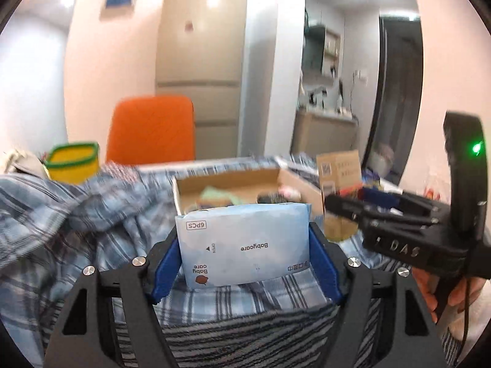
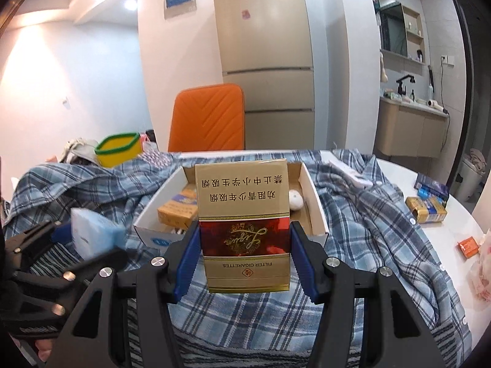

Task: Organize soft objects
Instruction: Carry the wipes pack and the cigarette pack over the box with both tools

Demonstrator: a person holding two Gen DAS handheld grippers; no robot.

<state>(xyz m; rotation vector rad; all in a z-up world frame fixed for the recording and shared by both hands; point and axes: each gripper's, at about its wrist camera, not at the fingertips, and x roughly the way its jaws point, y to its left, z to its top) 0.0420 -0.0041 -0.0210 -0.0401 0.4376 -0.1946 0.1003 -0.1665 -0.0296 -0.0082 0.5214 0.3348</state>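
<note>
My left gripper (image 1: 244,245) is shut on a light blue Babycare wipes pack (image 1: 245,242), held above the blue plaid shirt (image 1: 92,214) just short of an open cardboard box (image 1: 233,181). My right gripper (image 2: 244,247) is shut on a gold and red cigarette pack (image 2: 244,224), held in front of the same box (image 2: 310,190). The box holds another cigarette pack (image 2: 178,208) and a small white soft thing (image 2: 296,199). The left gripper with the wipes pack (image 2: 92,233) shows at the left of the right wrist view. The right gripper (image 1: 349,208) shows at the right of the left wrist view.
A yellow container with a green rim (image 2: 118,150) stands at the back left. An orange chair (image 2: 208,116) is behind the table. A remote (image 2: 349,173), a cigarette pack (image 2: 426,210) and a small orange box (image 2: 468,245) lie on the right.
</note>
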